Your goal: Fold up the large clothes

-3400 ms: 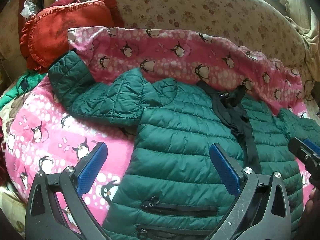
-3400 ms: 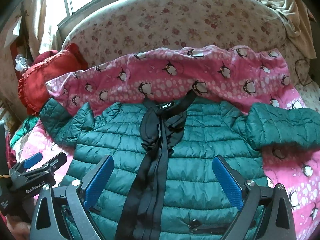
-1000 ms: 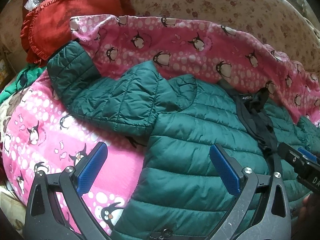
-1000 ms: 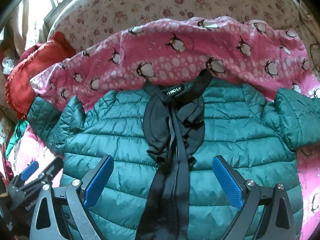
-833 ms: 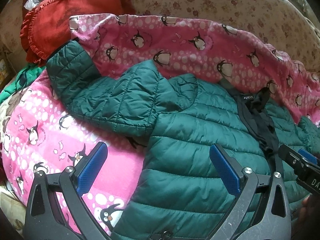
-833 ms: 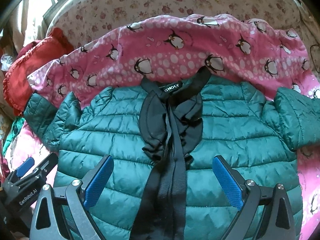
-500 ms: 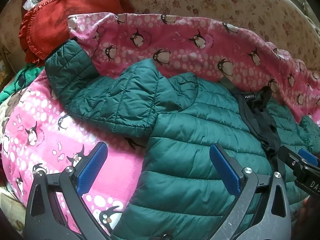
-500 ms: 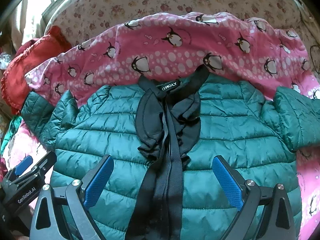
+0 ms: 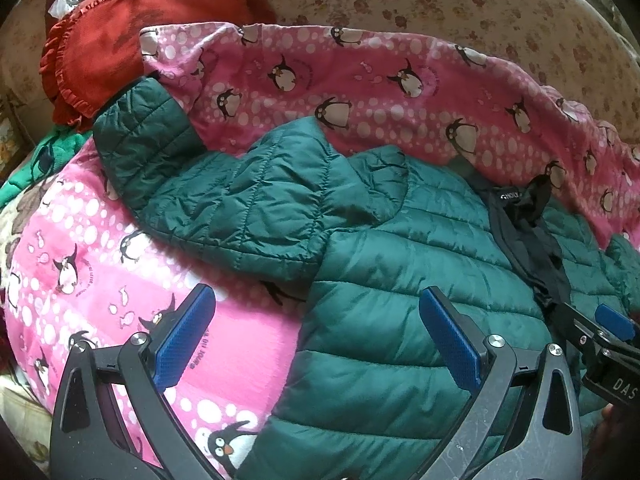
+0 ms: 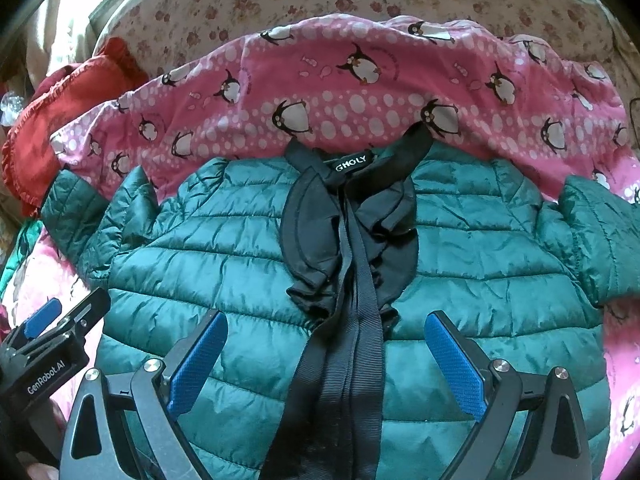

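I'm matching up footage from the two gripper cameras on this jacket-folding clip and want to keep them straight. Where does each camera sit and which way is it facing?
Left wrist: on the left gripper, open, looking forward over the green jacket side and its spread sleeve; the right gripper's tip shows at right.
Right wrist: on the right gripper, open, looking along the jacket's black collar; the left gripper shows at left.
Shared: jacket, penguin blanket, red cushion.
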Available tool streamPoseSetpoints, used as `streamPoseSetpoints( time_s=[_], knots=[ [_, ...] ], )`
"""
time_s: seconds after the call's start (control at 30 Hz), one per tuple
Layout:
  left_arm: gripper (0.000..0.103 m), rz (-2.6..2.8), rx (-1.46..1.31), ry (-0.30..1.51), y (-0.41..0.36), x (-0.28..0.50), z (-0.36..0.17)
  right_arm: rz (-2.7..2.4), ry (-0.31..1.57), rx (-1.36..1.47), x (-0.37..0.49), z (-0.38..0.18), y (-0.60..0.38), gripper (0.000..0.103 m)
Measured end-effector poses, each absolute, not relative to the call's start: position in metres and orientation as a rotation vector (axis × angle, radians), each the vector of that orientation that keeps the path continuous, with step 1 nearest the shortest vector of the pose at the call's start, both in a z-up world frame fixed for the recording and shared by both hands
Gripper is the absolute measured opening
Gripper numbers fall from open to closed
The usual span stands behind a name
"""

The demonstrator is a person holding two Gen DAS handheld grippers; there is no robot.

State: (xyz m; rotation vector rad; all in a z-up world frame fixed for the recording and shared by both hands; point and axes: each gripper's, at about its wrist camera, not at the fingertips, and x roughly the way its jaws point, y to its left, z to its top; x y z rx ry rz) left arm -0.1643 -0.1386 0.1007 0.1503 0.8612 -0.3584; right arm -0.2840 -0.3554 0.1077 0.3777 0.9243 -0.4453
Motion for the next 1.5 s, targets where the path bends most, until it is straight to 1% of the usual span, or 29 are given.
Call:
streamPoseSetpoints(
  time_s=[0.67, 1.0, 1.2, 1.5],
  knots=[
    [0.102, -0.287, 0.144, 0.860, -0.114, -0.138, 0.099, -0.433, 0.933, 0.348, -0.277, 0.107, -0.348, 0.098],
    [0.102, -0.078, 0.100, 0.826, -0.054, -0.067, 0.103, -0.414, 0.939, 0.354, -0.279, 0.106, -0.346, 0.098],
    [0.102, 0.016, 0.017, 0.809, -0.008, -0.013, 0.109, -0.383, 0.961, 0.346, -0.278, 0.104, -0.338, 0.098],
    [0.102, 0.075, -0.019, 0.778, 0.019, 0.051, 0.107, -0.358, 0.959, 0.332, -0.282, 0.107, -0.330, 0.098]
  ],
)
